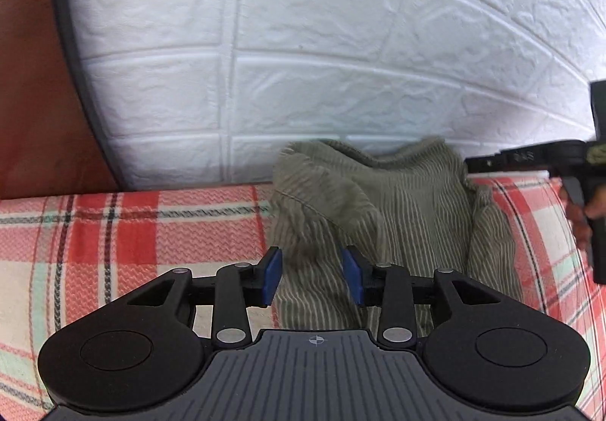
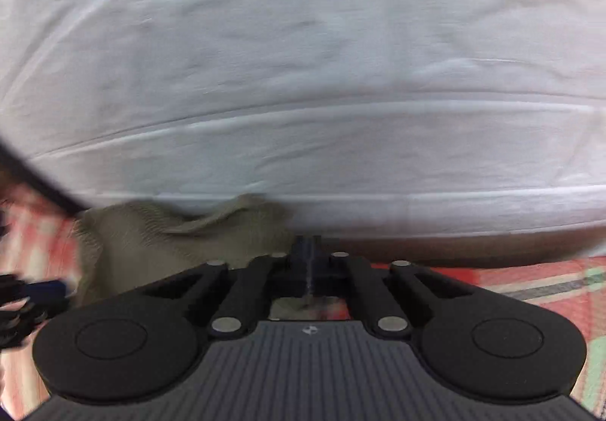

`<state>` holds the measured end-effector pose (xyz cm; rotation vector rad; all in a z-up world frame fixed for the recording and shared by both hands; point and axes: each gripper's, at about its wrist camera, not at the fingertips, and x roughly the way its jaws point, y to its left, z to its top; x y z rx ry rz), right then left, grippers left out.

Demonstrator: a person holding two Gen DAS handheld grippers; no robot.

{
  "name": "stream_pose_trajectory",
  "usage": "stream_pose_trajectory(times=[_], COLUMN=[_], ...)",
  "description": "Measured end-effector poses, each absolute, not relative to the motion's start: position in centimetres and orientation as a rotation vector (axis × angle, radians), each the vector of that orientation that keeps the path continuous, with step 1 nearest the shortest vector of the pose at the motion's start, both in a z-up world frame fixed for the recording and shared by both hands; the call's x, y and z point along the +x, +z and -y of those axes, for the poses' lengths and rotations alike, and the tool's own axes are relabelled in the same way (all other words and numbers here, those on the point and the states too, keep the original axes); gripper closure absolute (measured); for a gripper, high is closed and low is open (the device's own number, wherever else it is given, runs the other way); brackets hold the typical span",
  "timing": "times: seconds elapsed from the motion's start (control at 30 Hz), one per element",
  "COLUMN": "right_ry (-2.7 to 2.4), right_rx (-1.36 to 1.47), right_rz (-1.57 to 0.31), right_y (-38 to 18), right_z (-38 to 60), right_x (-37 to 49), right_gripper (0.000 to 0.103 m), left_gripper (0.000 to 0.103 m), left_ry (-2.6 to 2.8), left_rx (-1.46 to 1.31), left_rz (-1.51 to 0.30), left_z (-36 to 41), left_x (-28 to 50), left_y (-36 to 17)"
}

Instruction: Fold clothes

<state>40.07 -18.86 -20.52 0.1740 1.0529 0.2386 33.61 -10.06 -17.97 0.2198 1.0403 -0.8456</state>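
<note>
The striped olive garment (image 1: pixel 386 216) lies bunched at the back edge of the plaid bedcover (image 1: pixel 113 231), against the white brick-pattern wall (image 1: pixel 303 42). The left gripper (image 1: pixel 312 275) hangs above the garment's near side, its blue pads roughly half apart and clamping nothing, though cloth shows between them. The right gripper (image 2: pixel 308 262) has its fingers fully together at the garment's right end (whether any fabric is pinched there cannot be told through the blur). This looks like the gathering step, before any fold; next, the left gripper should probably descend and pinch an edge so the garment can be spread flat.
</note>
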Motion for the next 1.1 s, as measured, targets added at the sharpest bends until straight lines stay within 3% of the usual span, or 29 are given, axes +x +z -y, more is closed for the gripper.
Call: stream_pose_trajectory(times=[0.1,0.2,0.23,0.3,0.5,0.57,0.6,0.63,0.7,0.97,1.0,1.03,1.07,1.1], right_ry=[0.239,0.271,0.295,0.332,0.364,0.351,0.348,0.349,0.347,0.249,0.253,0.258,0.26,0.257], right_rx=[0.242,0.332,0.355,0.366,0.326,0.294,0.292,0.309,0.335,0.374,0.378,0.381,0.391,0.408], right_rz=[-1.044,-1.017,-1.012,-1.01,-1.068,-1.107,-1.115,-1.106,-1.087,-1.072,-1.064,-1.056,-1.043,-1.022], right_y=[-20.7,-20.1,-19.7,-19.2,-20.2,-20.9,-21.1,-21.0,-20.8,-22.3,-21.9,-21.5,-21.0,-20.3], right_z=[20.1,21.4,21.6,21.7,20.2,19.4,19.2,19.4,19.7,19.3,19.4,19.4,19.7,20.2], right_x=[39.7,39.1,38.9,38.6,39.1,39.5,39.6,39.5,39.5,39.5,39.4,39.4,39.1,38.7], right_gripper=[0.102,0.094,0.077,0.055,0.056,0.065,0.088,0.101,0.101,0.098,0.095,0.088,0.086,0.086], left_gripper=[0.048,0.044,0.043,0.043,0.046,0.078,0.09,0.093,0.094,0.089,0.081,0.063,0.053,0.051], left_ry=[-0.879,-0.856,-0.835,-0.811,-0.835,-0.843,-0.852,-0.852,-0.856,-0.841,-0.838,-0.831,-0.821,-0.818], left_rx=[0.235,0.237,0.213,0.146,0.09,0.087,0.085,0.093,0.105,0.074,0.064,0.062,0.065,0.063], left_rz=[-1.028,-0.997,-0.999,-1.028,-1.103,-1.121,-1.127,-1.123,-1.118,-1.141,-1.144,-1.139,-1.128,-1.117], left_z=[10.2,10.2,10.1,10.0,11.7,12.3,12.4,12.4,12.4,11.7,11.5,11.3,11.1,10.8], left_x=[33.1,33.9,34.6,36.3,38.7,38.8,38.8,38.7,38.6,39.0,39.1,39.1,39.1,39.0], left_y=[-17.9,-17.9,-18.0,-18.4,-19.8,-20.2,-20.3,-20.4,-20.6,-21.6,-21.4,-21.1,-20.7,-20.3])
